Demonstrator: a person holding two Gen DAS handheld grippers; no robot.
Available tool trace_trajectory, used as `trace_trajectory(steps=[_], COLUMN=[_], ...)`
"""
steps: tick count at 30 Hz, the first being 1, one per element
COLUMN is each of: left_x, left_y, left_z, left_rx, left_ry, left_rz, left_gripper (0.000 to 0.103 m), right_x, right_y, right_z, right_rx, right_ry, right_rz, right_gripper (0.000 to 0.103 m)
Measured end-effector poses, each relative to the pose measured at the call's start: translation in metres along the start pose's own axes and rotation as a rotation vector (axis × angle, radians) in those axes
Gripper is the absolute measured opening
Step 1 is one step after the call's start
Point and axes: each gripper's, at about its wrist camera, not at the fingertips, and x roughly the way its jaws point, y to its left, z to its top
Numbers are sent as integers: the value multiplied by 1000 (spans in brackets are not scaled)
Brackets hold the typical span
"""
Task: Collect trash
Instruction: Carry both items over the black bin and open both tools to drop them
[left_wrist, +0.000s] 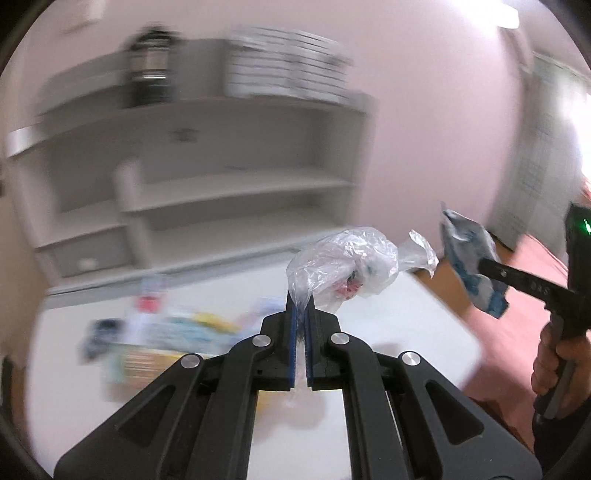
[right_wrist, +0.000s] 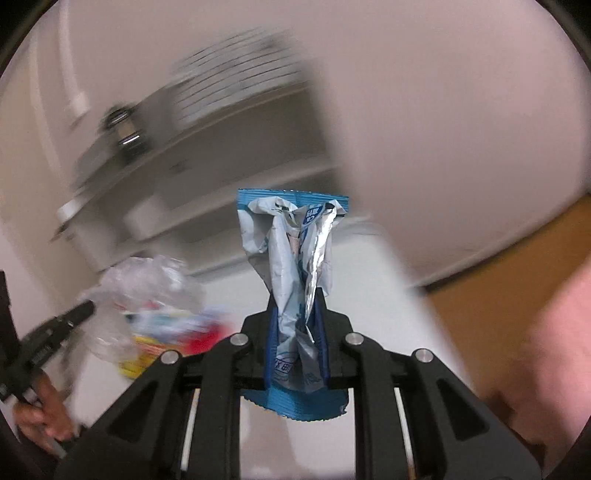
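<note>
Above the white desk (left_wrist: 406, 314), left gripper (left_wrist: 301, 306) is raised, jaws pressed together on the gathered neck of a clear plastic bag (left_wrist: 347, 264). Bag is crumpled, puffs out past the fingertips; something red and some blue-white scraps show through it, contents otherwise unclear. Bag hangs in the air, not touching the desk.

Right gripper (right_wrist: 295, 306) is pinching a crumpled blue-and-white snack wrapper (right_wrist: 291, 258), silver foil lining showing. Wrapper stands upright between the jaws, its torn blue end sticking out behind the pads. In the left wrist view the same wrapper (left_wrist: 469, 258) sits just right of the bag, near but apart from it, held over the desk's right edge.

On the desk toward its left side: blurred pile of colourful packaging (left_wrist: 166, 332), red, yellow, light blue, too smeared to identify. Right wrist view shows the plastic bag (right_wrist: 147, 288) above that pile.

Behind the desk, a white shelf unit (left_wrist: 221, 166); on its top a dark jar-like object (left_wrist: 149, 70) and a stack of white boxes (left_wrist: 288, 66), both blurred. Wooden floor (right_wrist: 498, 266) at right.
</note>
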Motion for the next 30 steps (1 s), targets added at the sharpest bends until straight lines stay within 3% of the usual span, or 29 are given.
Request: trace_trajectory(steps=[5,9,12,15,20,24,27,30], left_x=[56,96,144,187,265,293,306,306], left_y=[-149,-257,-338,-387,-454,-476,-488,-495], left_z=[-24,-65,-115,-154,-220,-250,-264,-273], left_rx=[155,295,420,518,686,780,780,796], left_ry=[86,193,361,495,725,756,824,833], left_rz=[-267,-456,-568,-600,-640,-619,-659,-649], left_gripper=[2,2,2,2,2,2,2,2], right_x=[-75,-104,-108,-98,-70,-48,-30,-19], right_y=[-145,-232,-285,-328,-367,-379,-384,-390], right_z=[-81,-149,-207,-264,-326,-346,-347,-350], right_rx=[177,392,542,678,841,901,917,922], right_ry=[25,77,159,265,388,440,468,488], right_rz=[-289,-398,-436,-495,-497,-493,-484,-479], right_gripper=[18,18,18,18,18,18,18,19])
